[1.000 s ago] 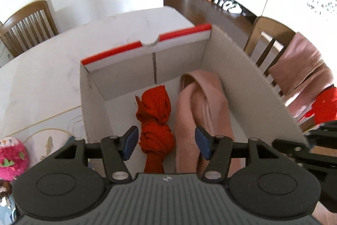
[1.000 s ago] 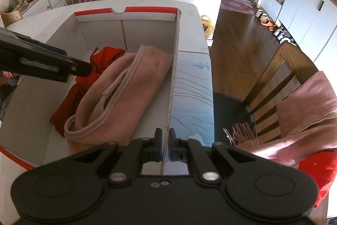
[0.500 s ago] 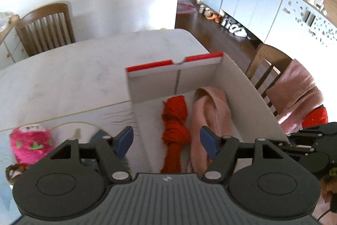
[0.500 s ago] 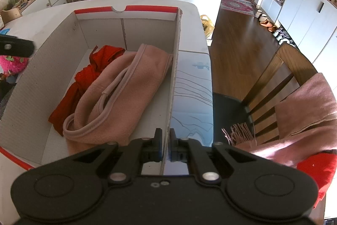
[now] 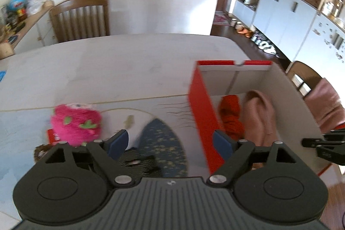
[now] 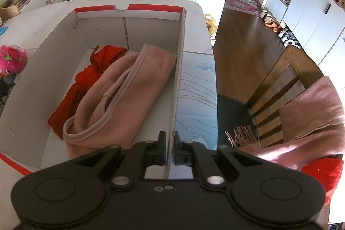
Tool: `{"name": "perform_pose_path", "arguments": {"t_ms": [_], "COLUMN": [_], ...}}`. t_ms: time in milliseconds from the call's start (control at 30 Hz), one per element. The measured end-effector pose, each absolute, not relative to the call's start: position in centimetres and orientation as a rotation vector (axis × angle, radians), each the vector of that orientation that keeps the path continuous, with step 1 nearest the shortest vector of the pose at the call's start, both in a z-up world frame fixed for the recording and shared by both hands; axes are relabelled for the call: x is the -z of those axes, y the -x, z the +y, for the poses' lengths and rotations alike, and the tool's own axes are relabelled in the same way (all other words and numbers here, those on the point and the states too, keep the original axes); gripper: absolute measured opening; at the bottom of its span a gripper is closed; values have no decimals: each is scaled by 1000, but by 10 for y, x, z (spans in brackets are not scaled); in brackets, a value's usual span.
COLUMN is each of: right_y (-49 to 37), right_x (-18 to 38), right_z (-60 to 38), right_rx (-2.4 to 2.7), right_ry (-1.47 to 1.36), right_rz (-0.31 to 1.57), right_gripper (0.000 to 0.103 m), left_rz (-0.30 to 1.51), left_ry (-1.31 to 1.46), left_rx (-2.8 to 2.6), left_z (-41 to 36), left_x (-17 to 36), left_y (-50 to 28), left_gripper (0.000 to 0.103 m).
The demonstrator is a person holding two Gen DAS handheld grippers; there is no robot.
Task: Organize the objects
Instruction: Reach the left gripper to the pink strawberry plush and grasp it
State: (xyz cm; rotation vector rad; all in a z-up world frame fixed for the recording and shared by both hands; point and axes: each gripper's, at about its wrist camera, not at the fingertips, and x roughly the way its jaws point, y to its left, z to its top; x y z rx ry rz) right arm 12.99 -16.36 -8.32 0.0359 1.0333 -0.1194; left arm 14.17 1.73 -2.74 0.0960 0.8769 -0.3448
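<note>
The right claw (image 6: 170,149) is clamped on the right wall of the cardboard box (image 6: 180,61), which sits on the surface (image 5: 107,66). Inside lie 2 cloths: a red cloth (image 6: 86,81) and a pink cloth (image 6: 129,96), touching. The left claw (image 5: 170,142) is opening, empty, near a pink plush toy (image 5: 75,124).
</note>
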Motion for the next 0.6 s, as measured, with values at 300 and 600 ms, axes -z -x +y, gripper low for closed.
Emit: {"name": "perform_pose_path", "arguments": {"t_ms": [300,600], "right_y": [-131,-133], "right_x": [83,84], "right_z": [-162,-158], "right_rx": [138,154], "right_ry": [-39,-21], "right_rz": [1041,1057], "right_gripper": [5,5], "left_rz": [866,909], "left_ry": [-95,-164], "left_rx": [201,131], "left_z": [73,100], "left_x": [39,73], "left_y": [-173,-216], "left_gripper": [103,103]}}
